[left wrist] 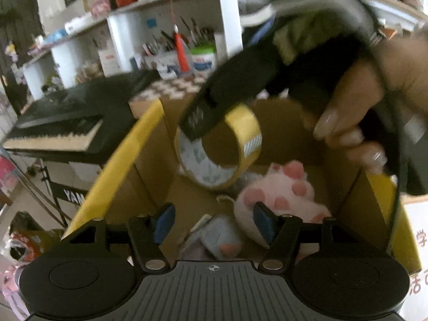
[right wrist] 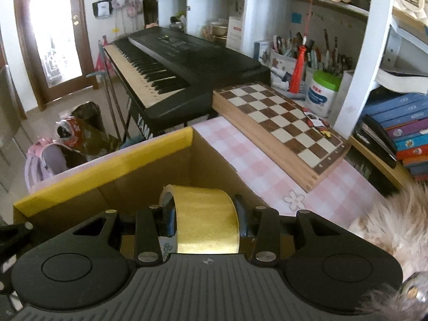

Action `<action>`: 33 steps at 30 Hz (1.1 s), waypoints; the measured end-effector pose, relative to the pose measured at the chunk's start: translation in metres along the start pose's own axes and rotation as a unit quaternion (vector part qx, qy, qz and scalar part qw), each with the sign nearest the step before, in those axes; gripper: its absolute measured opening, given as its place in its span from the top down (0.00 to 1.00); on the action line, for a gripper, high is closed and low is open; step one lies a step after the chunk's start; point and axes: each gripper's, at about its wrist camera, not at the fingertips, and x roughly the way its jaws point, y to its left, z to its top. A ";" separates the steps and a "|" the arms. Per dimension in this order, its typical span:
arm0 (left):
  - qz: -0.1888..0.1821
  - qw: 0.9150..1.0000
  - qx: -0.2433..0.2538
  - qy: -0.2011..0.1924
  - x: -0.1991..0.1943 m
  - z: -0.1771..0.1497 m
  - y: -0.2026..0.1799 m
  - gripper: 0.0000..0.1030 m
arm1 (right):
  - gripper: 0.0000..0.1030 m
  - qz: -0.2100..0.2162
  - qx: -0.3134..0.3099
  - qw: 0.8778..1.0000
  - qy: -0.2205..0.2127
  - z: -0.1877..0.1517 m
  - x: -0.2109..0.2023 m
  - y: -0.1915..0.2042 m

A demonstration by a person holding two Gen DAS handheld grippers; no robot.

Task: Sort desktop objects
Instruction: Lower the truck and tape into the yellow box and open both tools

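Note:
A roll of yellow tape (right wrist: 206, 222) sits between the blue pads of my right gripper (right wrist: 206, 215), which is shut on it. In the left wrist view the same tape roll (left wrist: 222, 149) hangs over an open cardboard box (left wrist: 117, 171) with yellow flap edges, one black finger (left wrist: 199, 119) pressing its side. My left gripper (left wrist: 214, 222) is open over the box, with nothing between its pads. A pink plush paw (left wrist: 283, 192) and a small grey-blue item (left wrist: 219, 238) lie on the box floor.
A person's hand (left wrist: 358, 101) grips the right tool. A wooden chessboard (right wrist: 281, 128) lies on the pink checked tablecloth (right wrist: 256, 165) right of the box (right wrist: 107, 171). A black keyboard (right wrist: 174, 67) stands behind, pen pots and shelves beyond. Something fluffy (right wrist: 396, 227) is at right.

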 end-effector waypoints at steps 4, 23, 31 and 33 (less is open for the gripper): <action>0.019 0.999 0.007 -0.027 -0.012 0.006 0.003 0.27 | 0.64 -0.003 -0.007 1.000 -0.001 0.002 0.008 0.004; 0.003 0.996 -0.043 -0.074 -0.057 -0.010 0.038 0.21 | 0.46 -0.036 0.003 0.999 -0.028 0.010 -0.023 0.031; -0.022 0.995 -0.037 -0.092 -0.076 -0.020 0.044 0.19 | 0.45 -0.083 0.048 0.994 -0.051 -0.006 -0.058 0.026; -0.027 0.994 -0.036 -0.098 -0.082 -0.022 0.046 0.18 | 0.45 -0.098 0.067 0.991 -0.059 -0.012 -0.070 0.023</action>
